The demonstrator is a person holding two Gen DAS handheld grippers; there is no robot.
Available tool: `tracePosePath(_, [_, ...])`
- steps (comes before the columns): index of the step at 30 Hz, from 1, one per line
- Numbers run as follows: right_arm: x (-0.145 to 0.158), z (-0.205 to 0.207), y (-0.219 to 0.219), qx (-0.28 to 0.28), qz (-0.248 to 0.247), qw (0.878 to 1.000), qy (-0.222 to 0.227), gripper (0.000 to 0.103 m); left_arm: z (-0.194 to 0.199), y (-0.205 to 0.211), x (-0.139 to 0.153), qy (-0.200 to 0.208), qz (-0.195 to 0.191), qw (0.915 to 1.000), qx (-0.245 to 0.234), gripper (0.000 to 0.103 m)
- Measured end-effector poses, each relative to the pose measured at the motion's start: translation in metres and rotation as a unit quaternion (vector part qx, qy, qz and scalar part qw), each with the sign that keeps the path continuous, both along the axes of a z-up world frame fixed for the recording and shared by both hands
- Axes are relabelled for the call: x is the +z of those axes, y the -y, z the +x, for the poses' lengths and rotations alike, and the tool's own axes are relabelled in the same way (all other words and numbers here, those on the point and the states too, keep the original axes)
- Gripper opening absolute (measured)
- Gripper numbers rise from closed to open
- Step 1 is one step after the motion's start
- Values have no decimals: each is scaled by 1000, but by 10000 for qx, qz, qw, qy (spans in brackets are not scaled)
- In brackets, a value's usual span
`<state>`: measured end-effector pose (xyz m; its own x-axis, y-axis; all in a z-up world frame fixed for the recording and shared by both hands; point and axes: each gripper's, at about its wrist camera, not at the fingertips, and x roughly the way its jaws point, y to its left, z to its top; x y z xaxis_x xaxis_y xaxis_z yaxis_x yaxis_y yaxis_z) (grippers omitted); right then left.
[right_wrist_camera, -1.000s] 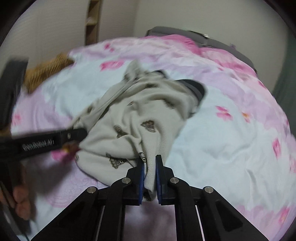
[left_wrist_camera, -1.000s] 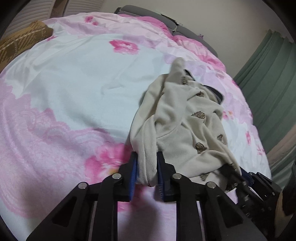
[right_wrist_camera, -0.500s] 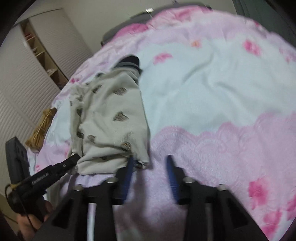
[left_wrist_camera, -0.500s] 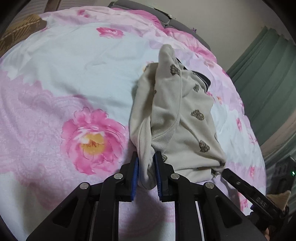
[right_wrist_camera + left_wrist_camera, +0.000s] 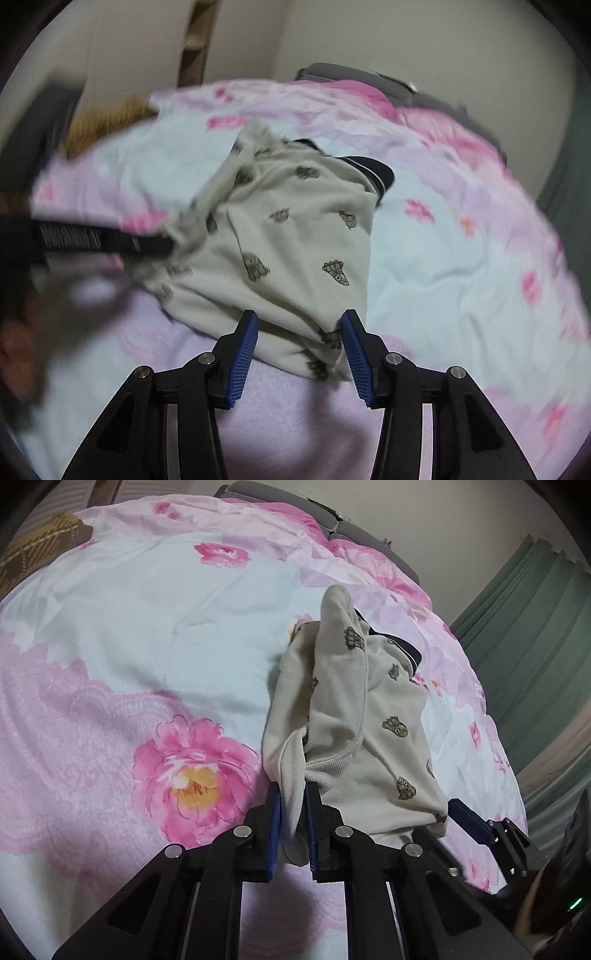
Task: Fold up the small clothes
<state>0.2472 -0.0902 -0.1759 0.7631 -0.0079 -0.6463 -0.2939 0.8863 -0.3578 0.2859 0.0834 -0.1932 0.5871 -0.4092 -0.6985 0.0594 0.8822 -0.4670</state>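
Now the cream shirt (image 5: pixel 354 716) with small brown prints lies crumpled on the bed cover (image 5: pixel 155 635), a white sheet with pink flowers, toward the right half of the bed as I see it from the left wrist. A dark collar (image 5: pixel 373 171) with a pale stripe shows at its far end.

Left gripper (image 5: pixel 292 830): I have it clenched on a folded edge of the shirt; the cloth is bunched tight between the blue pads (image 5: pixel 274 834) and a tail hangs below them. A large pink flower (image 5: pixel 192 771) sits on the cover just left of this grip.

Right gripper (image 5: pixel 300 354): released. Its jaws have just been opening and now stand apart, with the near hem of the shirt lying between them. The right pad is at the hem's corner; I cannot tell whether it touches. The left pad is clear of the cloth.

Right wrist view is blurred. The left gripper's black body (image 5: pixel 103 240) enters from the left edge, reaching to the shirt's left side.

Beyond the bed: a grey headboard (image 5: pixel 373 535), green curtains (image 5: pixel 535 646) to the right, a brown plaid cloth (image 5: pixel 33 550) at the far left corner.
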Motion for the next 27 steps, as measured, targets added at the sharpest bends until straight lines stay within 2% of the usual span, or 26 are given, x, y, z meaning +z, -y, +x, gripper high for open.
tracePosePath(2, [-7, -1, -6, 23, -424, 9990, 120, 47, 2, -1, 1, 5, -7, 10000, 19, 13])
tracePosePath(3, [-7, -2, -5, -12, -483, 9986, 224, 38, 2, -1, 2, 22, 3, 10000, 21, 13])
tracePosePath(4, [-5, 0, -3, -46, -417, 9989, 210, 21, 2, -1, 3, 37, 9, 10000, 14, 13])
tracePosePath(5, [-3, 4, 1, -96, -269, 9995, 131, 12, 3, 0, 4, 48, 10, 10000, 1, 12])
tracePosePath(6, [2, 5, 7, -155, -23, 9998, 105, 8, 3, -1, 5, 63, 2, 10000, -13, 12])
tracePosePath(10, [28, 2, 31, -423, 901, 9947, 258, 6, 4, 0, 13, 147, -102, 9998, -66, 12])
tracePosePath(12, [43, -6, 47, -600, 1375, 9879, 392, 6, 2, 3, 23, 261, -233, 9993, -131, 12])
tracePosePath(16, [46, -14, 78, -1028, 2020, 9729, 462, 5, -9, 19, 34, 526, -533, 9966, -341, 12])
tracePosePath(17, [37, -11, 85, -1143, 2084, 9709, 282, 6, -9, 24, 30, 499, -539, 9965, -394, 12])
tracePosePath(20, [1, 7, 98, -1324, 2309, 9619, -621, 6, -8, 32, 1, 136, -424, 9982, -411, 12])
tracePosePath(21, [-8, 11, 100, -1306, 2392, 9581, -883, 7, -8, 31, -12, -88, -412, 9984, -389, 12])
tracePosePath(23, [-4, 8, 104, -1262, 2538, 9550, -869, 16, -10, 25, -18, -174, -505, 9980, -347, 12])
tracePosePath(25, [9, 3, 108, -1177, 2583, 9565, -675, 44, -12, 20, -9, -90, -413, 9986, -319, 12])
tracePosePath(27, [31, -2, 111, -973, 2651, 9587, -347, 51, -15, 17, 2, 30, -320, 9990, -305, 13])
